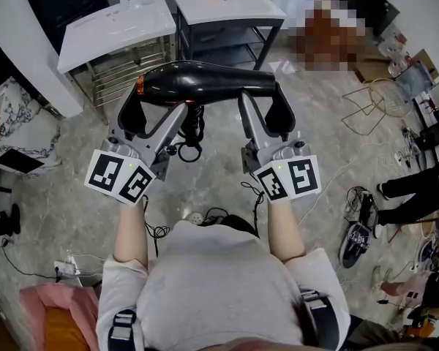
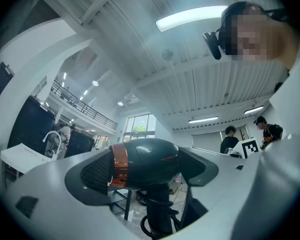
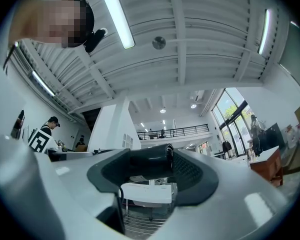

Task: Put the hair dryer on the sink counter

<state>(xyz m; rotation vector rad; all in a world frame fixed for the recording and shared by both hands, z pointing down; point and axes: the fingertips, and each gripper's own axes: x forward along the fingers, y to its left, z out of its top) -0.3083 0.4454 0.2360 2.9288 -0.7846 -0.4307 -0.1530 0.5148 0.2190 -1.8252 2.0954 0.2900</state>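
Note:
A black hair dryer (image 1: 205, 81) with a copper ring hangs in the air above the floor, lying level between both grippers. My left gripper (image 1: 157, 102) is shut on its rear body (image 2: 140, 164), and the handle and coiled cord hang down below. My right gripper (image 1: 263, 99) is closed round the nozzle end (image 3: 147, 164), with the pads against it. The white sink counter (image 1: 117, 28) with its faucet stands on a metal rack just beyond the dryer, to the left. In the left gripper view the sink (image 2: 20, 156) lies far left.
A second white-topped stand (image 1: 227, 7) is next to the sink on the right. Cables (image 1: 205, 214) and a power strip lie on the grey floor near my feet. Shoes (image 1: 355, 243), a wire frame (image 1: 384, 97) and a person's legs (image 1: 417, 189) are at the right.

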